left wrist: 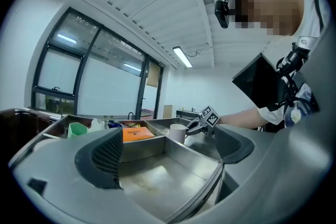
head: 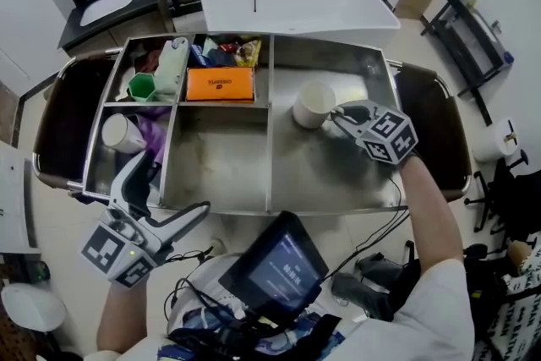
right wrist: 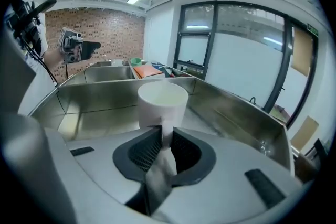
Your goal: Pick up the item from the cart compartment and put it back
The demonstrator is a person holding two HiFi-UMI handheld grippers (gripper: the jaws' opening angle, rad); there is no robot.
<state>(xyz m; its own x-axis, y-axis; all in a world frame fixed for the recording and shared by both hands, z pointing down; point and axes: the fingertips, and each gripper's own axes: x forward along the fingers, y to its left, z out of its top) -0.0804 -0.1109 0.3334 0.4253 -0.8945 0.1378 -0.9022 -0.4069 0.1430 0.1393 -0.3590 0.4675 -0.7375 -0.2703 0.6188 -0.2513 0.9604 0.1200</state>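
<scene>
1. Your steel cart (head: 338,205) is split into compartments. The far left one holds a green cup (head: 142,86) and a white bottle (head: 172,66).
2. The far middle compartment holds an orange box (head: 220,84) lying flat, with coloured snack packets (head: 224,51) behind it.
3. The near left compartment holds a white cup (head: 121,133) with something purple (head: 155,134) beside it; you cannot tell what the purple thing is.
4. The white mug (head: 314,104) is in the large right compartment, at its far left, close to the divider wall.
5. The mug stands upright, its long axis vertical and its open mouth facing up. Its handle points back toward your right tongs (head: 340,112).
6. Your right tongs are closed on that handle; the right gripper view shows the two pads pinching the white loop, with the mug body just beyond their tips.
7. Your left tongs (head: 167,188) are spread wide with nothing between them. They hang over the near left edge of the cart, well apart from the mug.
</scene>
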